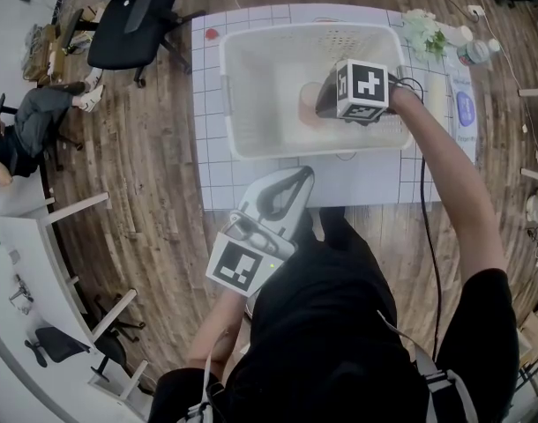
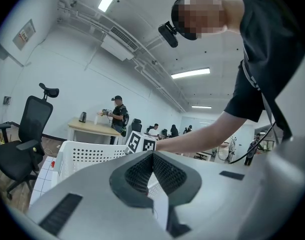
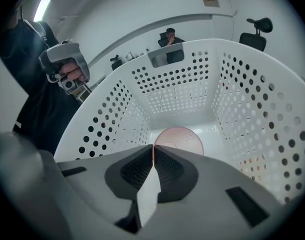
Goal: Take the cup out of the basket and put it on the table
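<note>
A white perforated basket (image 1: 225,104) stands on the gridded white table (image 1: 251,174). A translucent pink cup (image 1: 306,104) sits inside it, right of the middle. My right gripper (image 1: 324,104) reaches down into the basket from the right. In the right gripper view the jaws (image 3: 153,149) meet on the near rim of the cup (image 3: 181,138), a thin pink edge showing between the pads. My left gripper (image 1: 304,176) hovers at the table's near edge, shut and empty. In the left gripper view its jaws (image 2: 153,155) point level toward the basket (image 2: 87,154).
White flowers (image 1: 425,32) and a bottle (image 1: 476,51) stand at the table's far right corner. A black office chair (image 1: 128,25) is on the wood floor at the far left. A seated person (image 1: 31,122) is at the left edge.
</note>
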A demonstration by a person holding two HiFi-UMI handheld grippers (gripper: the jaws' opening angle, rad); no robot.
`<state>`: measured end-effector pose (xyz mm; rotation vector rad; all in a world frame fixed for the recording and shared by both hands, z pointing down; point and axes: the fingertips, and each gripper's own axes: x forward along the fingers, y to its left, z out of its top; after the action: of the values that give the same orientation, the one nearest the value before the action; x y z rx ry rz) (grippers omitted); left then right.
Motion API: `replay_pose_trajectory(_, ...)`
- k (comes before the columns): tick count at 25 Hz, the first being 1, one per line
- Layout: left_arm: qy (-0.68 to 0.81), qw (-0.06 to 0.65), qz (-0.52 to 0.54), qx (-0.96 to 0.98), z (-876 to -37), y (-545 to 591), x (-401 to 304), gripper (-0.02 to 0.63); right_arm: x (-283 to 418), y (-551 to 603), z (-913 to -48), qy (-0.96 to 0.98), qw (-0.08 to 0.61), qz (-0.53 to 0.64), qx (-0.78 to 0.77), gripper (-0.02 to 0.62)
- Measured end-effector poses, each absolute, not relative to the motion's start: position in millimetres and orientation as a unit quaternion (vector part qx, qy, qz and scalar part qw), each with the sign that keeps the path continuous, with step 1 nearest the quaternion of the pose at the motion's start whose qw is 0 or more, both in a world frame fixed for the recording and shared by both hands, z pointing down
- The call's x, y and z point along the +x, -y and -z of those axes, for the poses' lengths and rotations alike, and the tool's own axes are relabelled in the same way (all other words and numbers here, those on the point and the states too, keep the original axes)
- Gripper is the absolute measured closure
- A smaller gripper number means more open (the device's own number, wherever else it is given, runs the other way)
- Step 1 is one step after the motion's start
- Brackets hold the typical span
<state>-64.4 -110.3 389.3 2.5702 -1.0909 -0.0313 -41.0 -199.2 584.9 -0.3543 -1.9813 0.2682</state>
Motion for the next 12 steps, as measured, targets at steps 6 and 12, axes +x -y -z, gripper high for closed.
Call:
replay_pose_trajectory(6,0.388,0.168,0.016,0.906,-385,110,-64,0.598,-43,201,-565,0.839,0.519,-0.097,-0.133,0.571)
replay_pose_trajectory(12,0.39,0.156,0.02,0.907,-378,111,-63,0.598,-42,198,-534,0.853,0.503,-0.066,-0.123,0.571)
